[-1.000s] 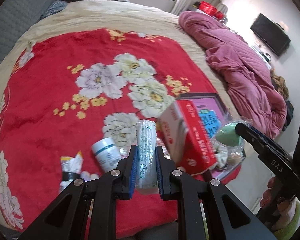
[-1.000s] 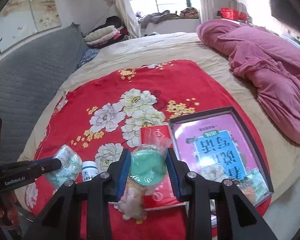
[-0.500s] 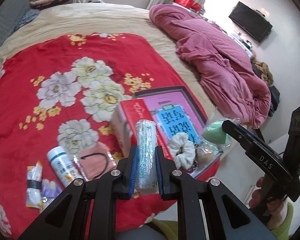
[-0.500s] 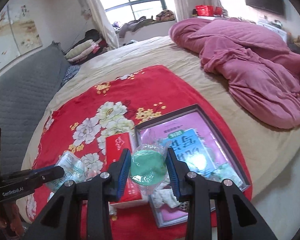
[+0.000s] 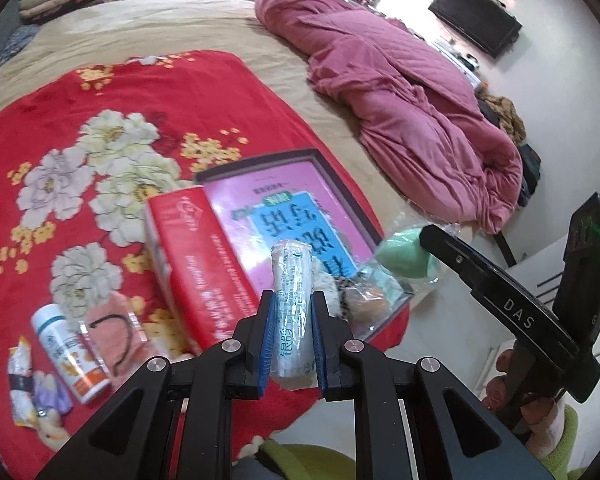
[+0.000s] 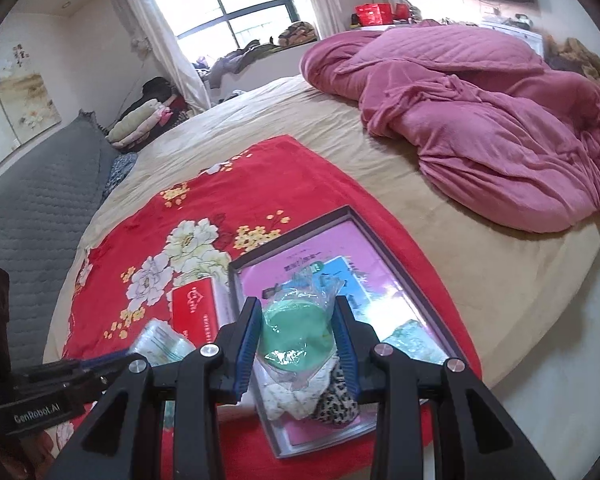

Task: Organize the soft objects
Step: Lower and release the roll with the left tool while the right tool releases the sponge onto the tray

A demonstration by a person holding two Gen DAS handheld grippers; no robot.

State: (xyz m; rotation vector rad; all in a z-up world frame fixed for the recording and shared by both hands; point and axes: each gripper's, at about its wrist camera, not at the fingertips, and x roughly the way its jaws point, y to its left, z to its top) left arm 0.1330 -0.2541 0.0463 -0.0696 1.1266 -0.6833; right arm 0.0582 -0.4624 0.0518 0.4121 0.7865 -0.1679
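You are working over a bed whose beige cover carries a red floral blanket (image 5: 148, 92), with a rumpled pink quilt (image 5: 400, 108) heaped at the far right. From the left of that blanket: a small snack packet (image 5: 18, 380), a white pill bottle (image 5: 66, 354) and a bagged pink face mask (image 5: 112, 332) lie near the edge, probably left out as not yet sorted. Next stands a red tissue box (image 5: 204, 272), just beside the shallow grey tray (image 6: 284, 256) lined with a pink printed sheet. That tray looks like the collecting place: a white scrunchie (image 6: 288, 396) and a leopard-print one (image 6: 336, 404) already lie at its near end.

Your left gripper (image 5: 291, 340) is closed snugly on a wrapped pack of pocket tissues (image 5: 292, 292), held above the tray's near end. Your right gripper (image 6: 296, 344) squeezes a green makeup sponge in its clear bag (image 6: 296, 332) between its pads, poised over the same tray, presumably for dropping in.
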